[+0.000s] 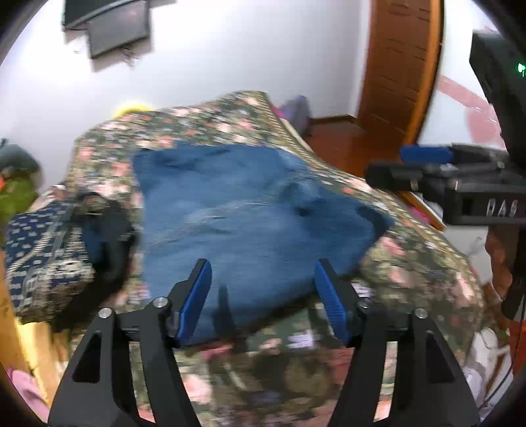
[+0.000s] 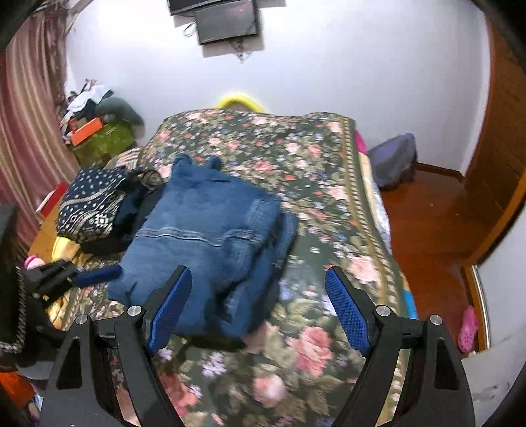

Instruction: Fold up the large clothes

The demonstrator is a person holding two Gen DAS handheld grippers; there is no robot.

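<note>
Jeans (image 2: 210, 236) lie folded on the flowered bed (image 2: 328, 230); beside them sits a patterned cloth pile (image 2: 88, 203). Left tongs (image 1: 261, 272) and right tongs (image 2: 259, 279) both stand released, grasping nothing.

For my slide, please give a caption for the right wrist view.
Folded blue jeans lie on the floral bedspread, the right gripper open above them.

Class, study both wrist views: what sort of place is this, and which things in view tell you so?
Most likely a bedroom in a home. A bed with a floral bedspread fills the room, folded blue jeans lie on it, and a dark screen hangs on the white wall beyond.
</note>
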